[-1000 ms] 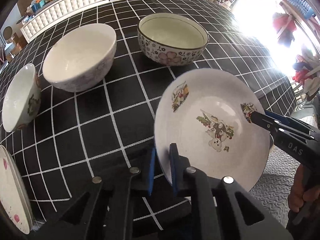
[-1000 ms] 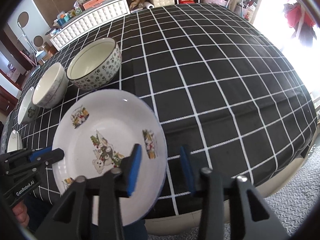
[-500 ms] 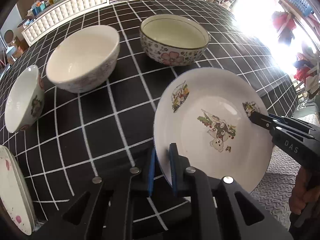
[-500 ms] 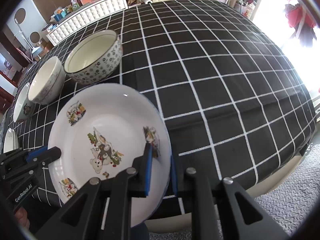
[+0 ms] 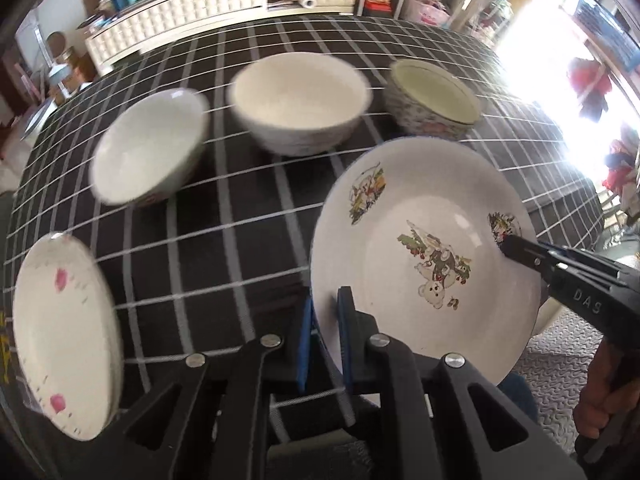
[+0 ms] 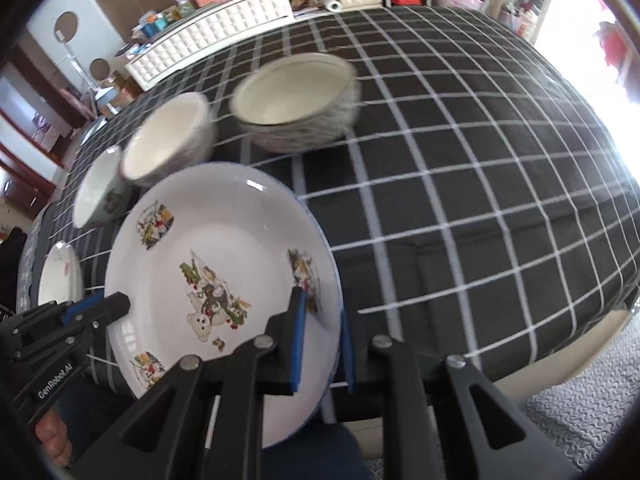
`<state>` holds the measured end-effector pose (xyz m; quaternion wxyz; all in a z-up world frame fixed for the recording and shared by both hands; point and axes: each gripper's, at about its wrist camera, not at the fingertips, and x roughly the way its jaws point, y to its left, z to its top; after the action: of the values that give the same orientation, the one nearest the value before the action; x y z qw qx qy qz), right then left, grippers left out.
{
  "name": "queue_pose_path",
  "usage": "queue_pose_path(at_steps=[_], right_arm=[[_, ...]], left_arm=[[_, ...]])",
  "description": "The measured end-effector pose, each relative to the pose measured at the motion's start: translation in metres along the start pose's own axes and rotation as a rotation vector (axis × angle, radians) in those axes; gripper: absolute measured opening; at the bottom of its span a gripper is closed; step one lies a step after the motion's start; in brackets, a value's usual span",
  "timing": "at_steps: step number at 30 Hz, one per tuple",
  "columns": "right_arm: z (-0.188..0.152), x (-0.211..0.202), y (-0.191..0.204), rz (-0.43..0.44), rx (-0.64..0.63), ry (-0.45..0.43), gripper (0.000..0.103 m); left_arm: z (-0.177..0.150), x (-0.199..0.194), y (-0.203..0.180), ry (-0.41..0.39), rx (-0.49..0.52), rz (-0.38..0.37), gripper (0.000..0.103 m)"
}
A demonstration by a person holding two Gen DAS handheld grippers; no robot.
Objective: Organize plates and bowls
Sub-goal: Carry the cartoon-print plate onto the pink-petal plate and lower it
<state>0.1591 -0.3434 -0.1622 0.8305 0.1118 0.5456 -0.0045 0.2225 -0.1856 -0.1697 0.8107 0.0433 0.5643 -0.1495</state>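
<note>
A white plate with cartoon bear decals (image 5: pixel 424 240) hangs tilted over the table's near edge, held by both grippers. My left gripper (image 5: pixel 326 312) is shut on its near-left rim, blue pads on both faces. My right gripper (image 5: pixel 508 246) pinches the opposite rim; in the right wrist view it (image 6: pixel 324 320) clamps that plate (image 6: pixel 208 248) and the left gripper (image 6: pixel 116 306) grips the far side. Beyond the plate stand a small bowl (image 5: pixel 148 156), a white bowl (image 5: pixel 300 100) and a floral bowl (image 5: pixel 432 96). A pink-flowered plate (image 5: pixel 60 328) lies at the left.
The table carries a black cloth with a white grid (image 6: pixel 480 200); its front edge runs just below the held plate. A white tufted cabinet (image 6: pixel 224 20) with clutter stands behind the table. A person's hand (image 5: pixel 600 408) holds the right gripper over a grey floor mat (image 6: pixel 580 412).
The right gripper's jaws have shut on the plate's rim. Both grippers have carried the plate leftward and a little up; the bowls have shifted right in view and the pink-flowered plate shows more.
</note>
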Motion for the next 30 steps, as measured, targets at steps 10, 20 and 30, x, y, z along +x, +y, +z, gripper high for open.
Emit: queue_pose_path(at_steps=[10, 20, 30], right_arm=[[0.003, 0.007, 0.088, 0.081, -0.119, 0.004, 0.020], [0.008, 0.012, 0.174, 0.136, -0.235, -0.016, 0.020], [0.000, 0.030, 0.248, 0.173, -0.345, 0.021, 0.020]], left_arm=[[-0.018, -0.044, 0.081, -0.044, -0.107, 0.078, 0.011], [-0.050, -0.080, 0.168, -0.081, -0.230, 0.103, 0.011], [-0.084, -0.101, 0.241, -0.084, -0.354, 0.142, 0.011]])
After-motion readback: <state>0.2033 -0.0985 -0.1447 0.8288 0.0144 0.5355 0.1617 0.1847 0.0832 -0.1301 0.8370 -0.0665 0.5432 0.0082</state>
